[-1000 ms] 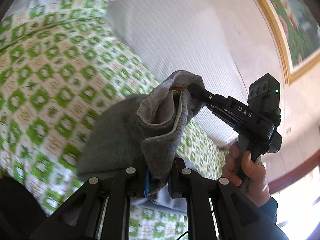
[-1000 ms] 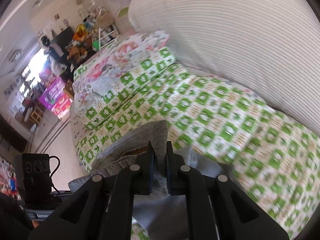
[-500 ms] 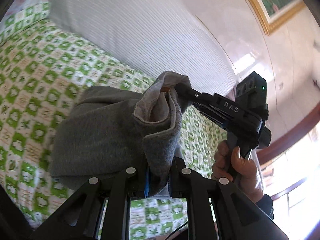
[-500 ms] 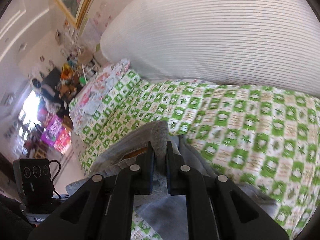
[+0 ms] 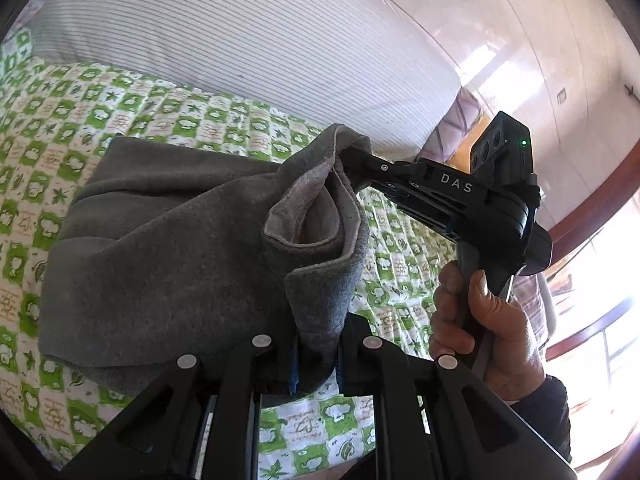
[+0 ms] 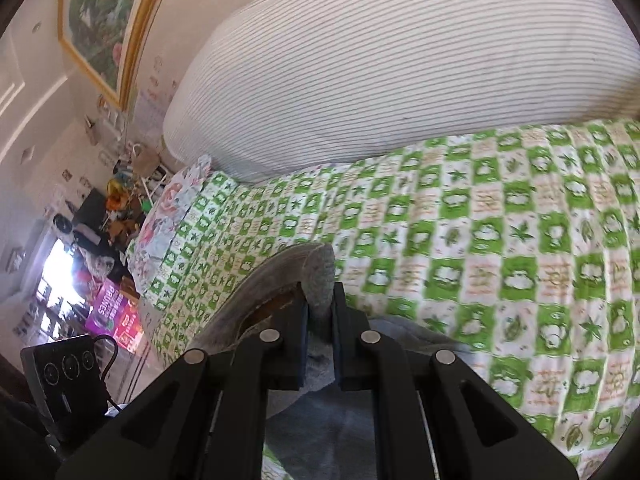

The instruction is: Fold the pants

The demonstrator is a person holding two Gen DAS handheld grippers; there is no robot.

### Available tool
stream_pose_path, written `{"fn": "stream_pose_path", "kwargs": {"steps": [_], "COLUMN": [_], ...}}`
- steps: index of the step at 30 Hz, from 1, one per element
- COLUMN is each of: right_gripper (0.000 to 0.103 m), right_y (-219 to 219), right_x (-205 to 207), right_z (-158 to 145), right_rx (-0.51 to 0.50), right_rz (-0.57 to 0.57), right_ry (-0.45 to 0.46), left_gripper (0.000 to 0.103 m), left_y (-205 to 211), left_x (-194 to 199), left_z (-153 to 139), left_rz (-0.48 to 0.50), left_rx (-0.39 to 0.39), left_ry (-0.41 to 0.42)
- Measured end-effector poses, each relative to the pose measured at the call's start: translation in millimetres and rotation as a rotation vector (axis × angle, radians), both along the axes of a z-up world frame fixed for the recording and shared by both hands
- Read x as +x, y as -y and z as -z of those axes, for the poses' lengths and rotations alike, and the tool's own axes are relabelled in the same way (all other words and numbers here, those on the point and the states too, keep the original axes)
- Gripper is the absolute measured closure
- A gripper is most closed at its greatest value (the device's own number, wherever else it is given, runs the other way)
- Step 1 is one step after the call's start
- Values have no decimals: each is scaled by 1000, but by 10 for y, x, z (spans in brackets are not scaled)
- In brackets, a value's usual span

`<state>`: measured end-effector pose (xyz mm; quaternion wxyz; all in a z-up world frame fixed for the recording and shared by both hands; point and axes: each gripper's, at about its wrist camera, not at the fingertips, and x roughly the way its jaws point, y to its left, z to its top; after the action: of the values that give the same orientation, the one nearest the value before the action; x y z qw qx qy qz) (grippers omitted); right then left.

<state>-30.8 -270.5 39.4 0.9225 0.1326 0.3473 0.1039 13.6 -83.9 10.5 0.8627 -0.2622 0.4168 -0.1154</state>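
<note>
Grey pants [image 5: 168,248] hang in a fold over the green checked bedspread [image 5: 48,128]. My left gripper [image 5: 316,364] is shut on one edge of the cloth at the bottom of the left wrist view. My right gripper [image 5: 352,160] is shut on the other end of that edge, up and to the right, with a hand [image 5: 480,320] on its handle. In the right wrist view the right gripper [image 6: 320,336] pinches the grey pants [image 6: 316,280] between its pads; more grey cloth lies below.
A large white striped pillow [image 6: 380,60] lies along the far side of the bedspread [image 6: 500,240]. A floral cloth [image 6: 168,216] sits at the bed's left end. A framed picture [image 6: 100,20] hangs on the wall. Clutter fills the room's far left corner.
Both grippers have swung with the pants still held. The views now point more toward the pillow, and the grey cloth spreads wider over the bedspread.
</note>
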Motion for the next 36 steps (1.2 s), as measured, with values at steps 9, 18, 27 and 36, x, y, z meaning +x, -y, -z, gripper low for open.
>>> {"fn": "stream_pose_path", "kwargs": {"steps": [9, 18, 27, 36], "right_gripper": [92, 52, 48, 48], "right_y": [389, 686, 808, 436], "right_x": [-184, -357, -755, -896], "right_z": [207, 475, 273, 64], "right_rx": [77, 98, 71, 38], "right_rz": [67, 185, 286, 250], "right_ry": [13, -36, 10, 48], "left_gripper": [91, 64, 50, 45], "left_y": [430, 649, 573, 36], "left_x": [4, 11, -236, -376], "left_z": [119, 311, 212, 173], "left_rz": [63, 142, 197, 137], "left_rx": [118, 177, 166, 163], "left_ry": [-22, -58, -29, -29]}}
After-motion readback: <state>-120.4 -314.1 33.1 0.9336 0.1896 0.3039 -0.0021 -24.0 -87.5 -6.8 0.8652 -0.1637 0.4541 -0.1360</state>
